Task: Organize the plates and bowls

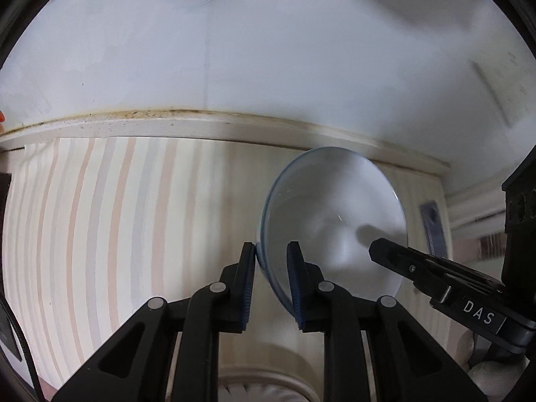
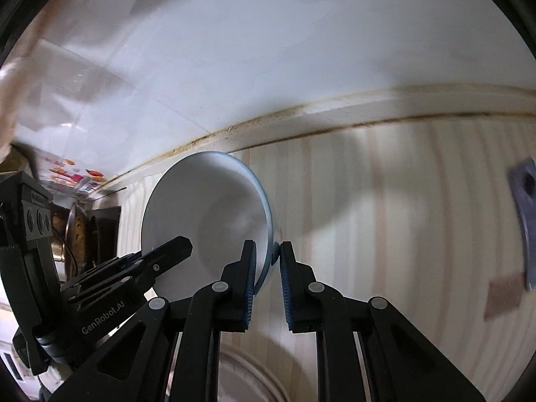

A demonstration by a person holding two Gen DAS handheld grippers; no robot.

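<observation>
A white bowl with a pale blue rim (image 1: pixel 335 221) is held up in the air, tilted on its side, its inside facing each camera. My left gripper (image 1: pixel 273 251) is shut on the bowl's left rim, one pad inside and one outside. My right gripper (image 2: pixel 268 249) is shut on the opposite rim of the same bowl (image 2: pixel 207 214). The right gripper's finger shows in the left wrist view (image 1: pixel 418 264), and the left gripper shows in the right wrist view (image 2: pixel 150 261).
Both cameras look up at a striped wallpapered wall (image 1: pixel 117 217) with a cream moulding (image 1: pixel 201 124) under a white ceiling (image 1: pixel 268 50). A round white plate rim (image 2: pixel 248 375) shows low between the right fingers. A grey wall fitting (image 2: pixel 526 207) sits at right.
</observation>
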